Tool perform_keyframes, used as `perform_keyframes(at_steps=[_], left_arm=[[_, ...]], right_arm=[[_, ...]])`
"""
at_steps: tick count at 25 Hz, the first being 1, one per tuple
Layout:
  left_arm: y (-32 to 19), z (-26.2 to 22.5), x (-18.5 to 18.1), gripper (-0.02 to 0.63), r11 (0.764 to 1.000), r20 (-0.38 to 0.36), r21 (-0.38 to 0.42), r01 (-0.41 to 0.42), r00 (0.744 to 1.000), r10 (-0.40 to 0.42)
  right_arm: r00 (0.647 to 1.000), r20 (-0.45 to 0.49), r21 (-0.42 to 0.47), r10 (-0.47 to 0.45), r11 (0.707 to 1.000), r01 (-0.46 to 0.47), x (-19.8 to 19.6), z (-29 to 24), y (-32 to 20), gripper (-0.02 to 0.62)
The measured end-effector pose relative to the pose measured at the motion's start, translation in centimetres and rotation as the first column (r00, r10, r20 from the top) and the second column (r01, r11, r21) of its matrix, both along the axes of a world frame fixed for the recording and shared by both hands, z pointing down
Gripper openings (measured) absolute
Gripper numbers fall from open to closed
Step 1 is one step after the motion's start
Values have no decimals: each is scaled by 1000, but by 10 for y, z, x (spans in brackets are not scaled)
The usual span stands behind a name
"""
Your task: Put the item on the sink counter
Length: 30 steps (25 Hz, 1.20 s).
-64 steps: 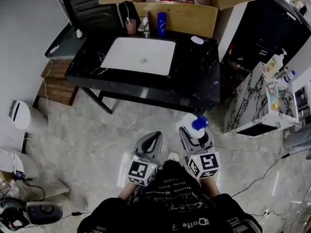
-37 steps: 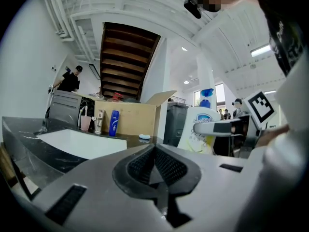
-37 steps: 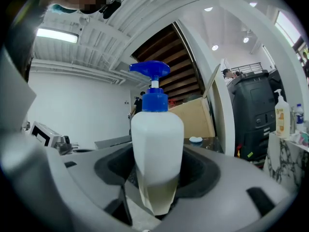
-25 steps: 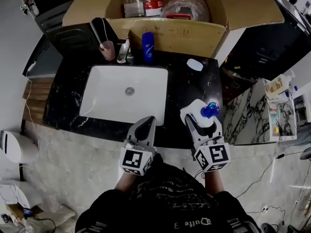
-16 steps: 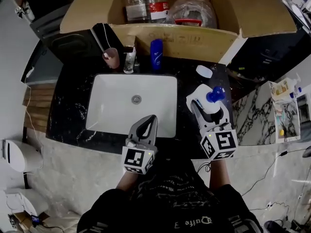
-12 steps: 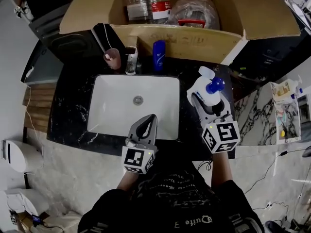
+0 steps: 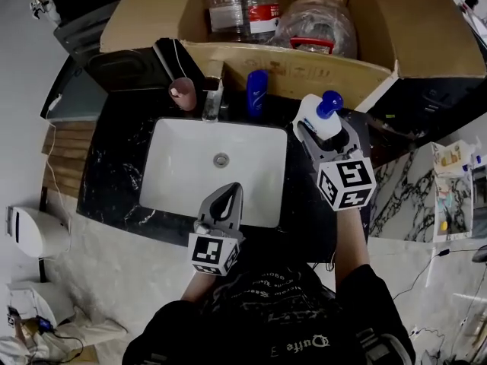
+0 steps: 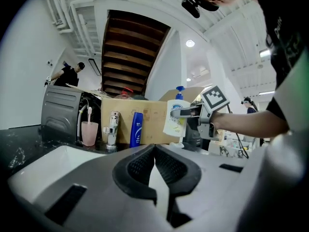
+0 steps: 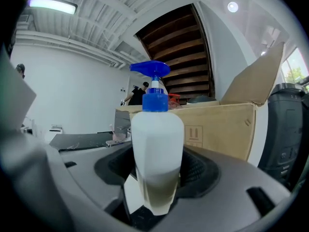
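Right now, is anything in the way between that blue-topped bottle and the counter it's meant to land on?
Nearly nothing. The bottle, gripped by the right gripper, hangs over the black counter right of the sink. The left gripper view shows one small pale thing lying just below it; otherwise that patch looks bare.

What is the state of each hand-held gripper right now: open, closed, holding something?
Left hand-held gripper: closed, holding nothing.
Right hand-held gripper: closed on the white pump bottle.
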<state>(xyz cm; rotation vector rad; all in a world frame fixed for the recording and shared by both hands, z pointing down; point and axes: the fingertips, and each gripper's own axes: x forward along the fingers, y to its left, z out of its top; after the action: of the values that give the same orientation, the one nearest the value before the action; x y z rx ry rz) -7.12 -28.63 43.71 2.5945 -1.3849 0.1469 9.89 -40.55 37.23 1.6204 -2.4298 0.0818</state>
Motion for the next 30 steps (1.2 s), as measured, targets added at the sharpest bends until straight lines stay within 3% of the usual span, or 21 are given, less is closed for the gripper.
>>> perform_keyframes(at_steps=[12, 30], left_arm=[[-4, 12, -5, 6, 996, 39, -36, 80, 996, -79], [-14, 34, -10, 7, 984, 83, -106, 145, 987, -136]], right_arm=[[996, 31, -70, -82, 994, 84, -1, 44, -55, 264], [996, 15, -120, -87, 989, 89, 6, 105, -97, 264]])
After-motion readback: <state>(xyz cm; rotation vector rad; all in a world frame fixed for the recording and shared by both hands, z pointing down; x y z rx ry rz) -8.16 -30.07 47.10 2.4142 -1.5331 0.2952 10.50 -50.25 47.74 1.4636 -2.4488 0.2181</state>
